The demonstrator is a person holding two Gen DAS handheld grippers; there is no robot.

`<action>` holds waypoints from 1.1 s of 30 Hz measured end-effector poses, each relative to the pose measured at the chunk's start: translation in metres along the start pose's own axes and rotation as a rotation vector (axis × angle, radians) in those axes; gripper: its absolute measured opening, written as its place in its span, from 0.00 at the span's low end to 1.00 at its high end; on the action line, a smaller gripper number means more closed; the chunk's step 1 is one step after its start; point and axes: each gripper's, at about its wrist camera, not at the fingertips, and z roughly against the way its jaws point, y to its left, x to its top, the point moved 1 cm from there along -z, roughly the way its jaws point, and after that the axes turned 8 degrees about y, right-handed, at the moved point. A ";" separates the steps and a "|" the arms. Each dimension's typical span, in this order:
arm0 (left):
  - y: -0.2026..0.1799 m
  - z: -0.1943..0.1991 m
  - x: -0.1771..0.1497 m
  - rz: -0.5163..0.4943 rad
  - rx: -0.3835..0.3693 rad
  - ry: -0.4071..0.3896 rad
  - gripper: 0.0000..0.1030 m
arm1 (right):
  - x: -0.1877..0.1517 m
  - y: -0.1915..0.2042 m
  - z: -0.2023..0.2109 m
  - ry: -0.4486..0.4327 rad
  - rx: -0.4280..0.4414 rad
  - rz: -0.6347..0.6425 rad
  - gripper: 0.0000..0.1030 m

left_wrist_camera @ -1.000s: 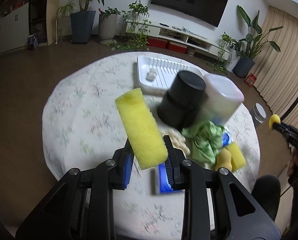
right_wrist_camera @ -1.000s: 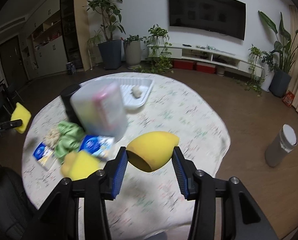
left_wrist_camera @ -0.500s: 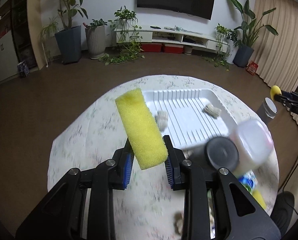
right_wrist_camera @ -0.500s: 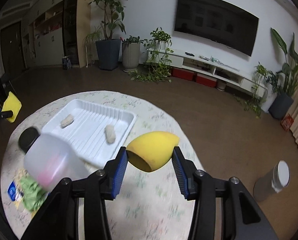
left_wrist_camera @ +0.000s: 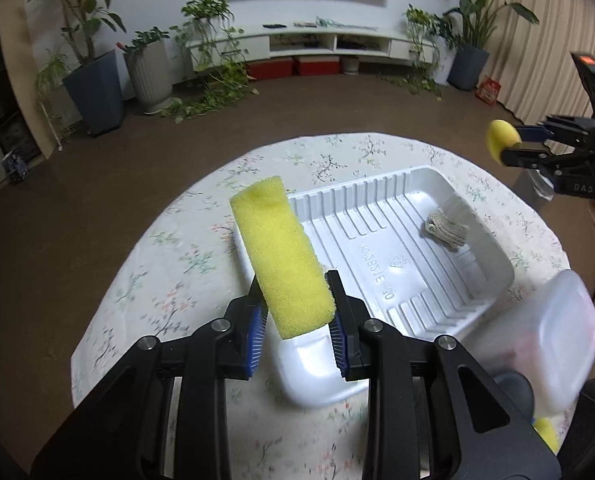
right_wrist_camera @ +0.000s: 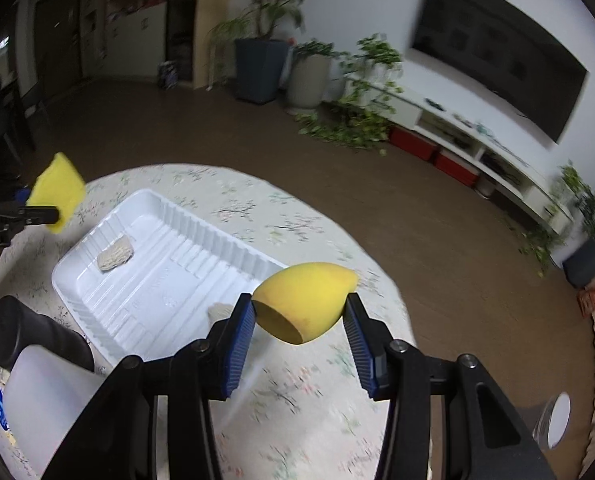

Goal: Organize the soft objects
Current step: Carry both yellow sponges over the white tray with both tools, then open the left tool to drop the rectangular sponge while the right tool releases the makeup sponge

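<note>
Over the past second both hand-held grippers swung from the clutter at the near side of the round worktop (left_wrist_camera: 201,236) to the white tray (left_wrist_camera: 381,216), which filled far more of each view than it had a second earlier; the green cloth seen earlier beside the black cylinder was out of frame. Neither load changed: each sat in its jaws as it had a second before.

The left gripper (left_wrist_camera: 295,312) was clenched on a yellow sponge block (left_wrist_camera: 279,252), the blue pads pressing the block's lower end while most of its length stood up and away from the jaws, leaning left. The block hung above the tray's near left corner, clear of the tray floor. In the right wrist view the same block showed at the far left edge, held above the worktop beside the tray.

The right gripper (right_wrist_camera: 299,318) was clenched on a yellow egg-shaped sponge (right_wrist_camera: 303,306), gripped across its middle with the jaws only partly open; its pointed end faced right and its flat cut face lay lower left. It hung over the tray's right-hand rim.

A beige knitted piece (left_wrist_camera: 445,232) lay inside the tray near its far wall, and a second beige piece (right_wrist_camera: 219,312) showed partly behind the right gripper's left pad. A black cylinder (right_wrist_camera: 37,340) and a translucent container (right_wrist_camera: 45,400) stood on the worktop just beside the tray.
</note>
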 end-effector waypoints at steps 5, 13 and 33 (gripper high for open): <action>-0.009 -0.024 0.008 -0.034 -0.043 0.036 0.25 | 0.016 0.026 -0.031 0.038 0.060 0.082 0.47; -0.015 -0.056 0.010 -0.074 -0.066 0.110 0.25 | 0.026 0.055 -0.079 0.121 0.121 0.169 0.47; -0.027 -0.083 0.027 -0.084 -0.061 0.138 0.25 | 0.020 0.062 -0.122 0.174 0.141 0.171 0.50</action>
